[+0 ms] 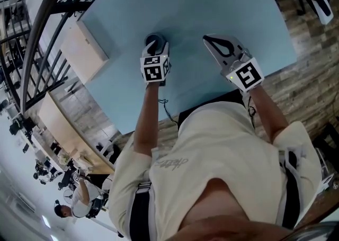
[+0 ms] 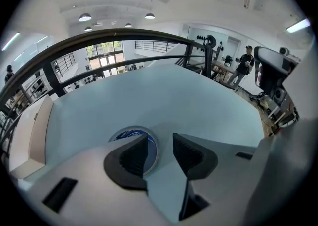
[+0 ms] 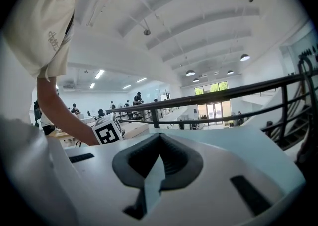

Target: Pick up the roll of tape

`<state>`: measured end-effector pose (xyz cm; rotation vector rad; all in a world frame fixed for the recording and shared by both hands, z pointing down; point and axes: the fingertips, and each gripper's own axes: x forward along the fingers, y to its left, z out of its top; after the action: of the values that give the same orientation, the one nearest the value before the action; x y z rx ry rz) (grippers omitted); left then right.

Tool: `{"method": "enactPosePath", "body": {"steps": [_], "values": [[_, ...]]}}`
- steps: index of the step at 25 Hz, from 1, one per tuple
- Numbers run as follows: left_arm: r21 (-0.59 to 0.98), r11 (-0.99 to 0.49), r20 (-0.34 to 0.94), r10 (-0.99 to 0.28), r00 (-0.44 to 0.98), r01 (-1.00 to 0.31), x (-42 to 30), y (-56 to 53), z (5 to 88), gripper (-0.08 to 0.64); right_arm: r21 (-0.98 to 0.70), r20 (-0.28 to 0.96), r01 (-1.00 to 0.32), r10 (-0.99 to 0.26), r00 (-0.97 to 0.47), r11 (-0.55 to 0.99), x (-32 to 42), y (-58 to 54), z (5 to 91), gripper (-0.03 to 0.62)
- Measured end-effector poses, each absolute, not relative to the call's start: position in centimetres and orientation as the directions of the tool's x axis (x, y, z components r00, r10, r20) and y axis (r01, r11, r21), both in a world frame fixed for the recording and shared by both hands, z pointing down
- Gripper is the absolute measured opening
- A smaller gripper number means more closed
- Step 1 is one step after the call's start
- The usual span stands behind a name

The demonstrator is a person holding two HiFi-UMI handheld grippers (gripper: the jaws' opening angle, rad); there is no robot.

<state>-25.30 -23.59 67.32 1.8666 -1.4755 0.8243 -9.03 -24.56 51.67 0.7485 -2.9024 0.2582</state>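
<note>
Item: roll of tape [image 2: 128, 133], blue-faced, lying flat on the pale blue desk [image 1: 212, 1], not yet lifted. Left gripper [image 2: 160, 143]: jaws narrowly apart and down at the roll, whose near rim appears to sit in the gap; no squeeze evident. Right gripper [image 3: 160, 143]: jaws together, empty, held off to the side. Remaining, by my reckoning: close and raise.

A cream, dark-strapped shirt [image 1: 212, 144] is being worn; beyond the shirt, the white left gripper [image 1: 155, 41] and right gripper [image 1: 207, 38] are being capped by marker cubes [image 1: 153, 70].
</note>
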Motion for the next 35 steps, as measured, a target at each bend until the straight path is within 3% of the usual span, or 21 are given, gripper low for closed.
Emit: {"method": "enactPosePath", "body": {"steps": [17, 26, 35], "values": [[0.07, -0.181, 0.867, -0.476, 0.15, -0.981, -27.1, -22.2, 70.7, 0.172, -0.189, 0.196, -0.508, -0.475, -0.858, 0.84, -8.4, -24.8, 52.7, 0.008], [0.012, -0.204, 0.876, -0.47, 0.109, -0.979, -27.4, -22.5, 70.9, 0.071, -0.195, 0.213, -0.508, -0.469, -0.857, 0.839, -8.0, -24.8, 53.1, 0.008], [0.026, -0.135, 0.863, -0.496, 0.09, -0.991, -27.5, -21.7, 69.9, 0.058, -0.186, 0.248, -0.489, -0.441, -0.862, 0.852, -8.2, -23.8, 53.7, 0.008]]}}
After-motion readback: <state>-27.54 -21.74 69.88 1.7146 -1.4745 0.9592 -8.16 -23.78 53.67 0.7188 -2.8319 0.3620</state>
